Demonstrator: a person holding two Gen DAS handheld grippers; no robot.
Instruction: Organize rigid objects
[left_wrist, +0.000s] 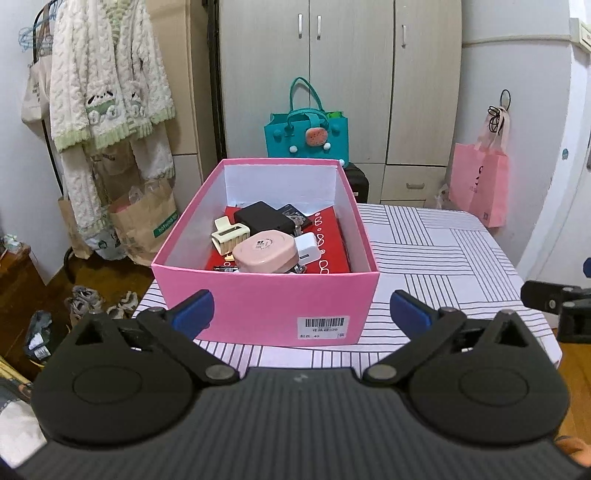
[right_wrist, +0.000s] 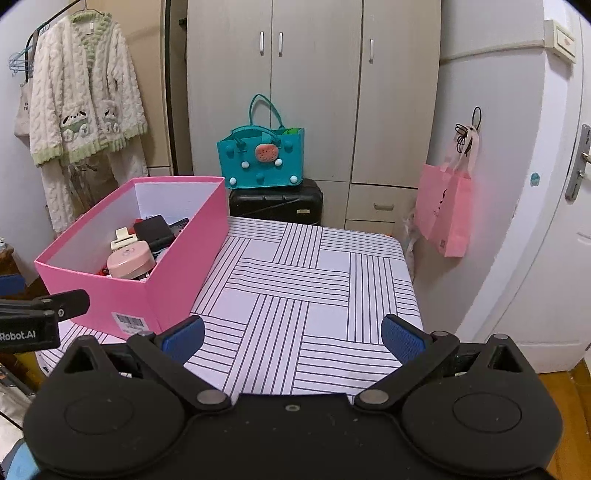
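A pink box (left_wrist: 258, 306) stands on the striped table (left_wrist: 443, 251). In it lie a pink rounded case (left_wrist: 264, 251), a cream hair claw (left_wrist: 227, 234), a black flat box (left_wrist: 260, 218), a white charger (left_wrist: 308, 249) and a red packet (left_wrist: 332, 240). My left gripper (left_wrist: 301, 314) is open and empty, in front of the box's near wall. My right gripper (right_wrist: 293, 339) is open and empty over the table's front edge, to the right of the box (right_wrist: 147, 295). The case (right_wrist: 129, 260) and the claw (right_wrist: 123, 238) also show in the right wrist view.
A teal bag (right_wrist: 262, 155) sits on a black suitcase (right_wrist: 275, 203) behind the table. A pink bag (right_wrist: 445, 210) hangs on the right wall by a door. A robe (right_wrist: 81, 110) hangs at the left. Shoes (left_wrist: 85, 299) lie on the wooden floor.
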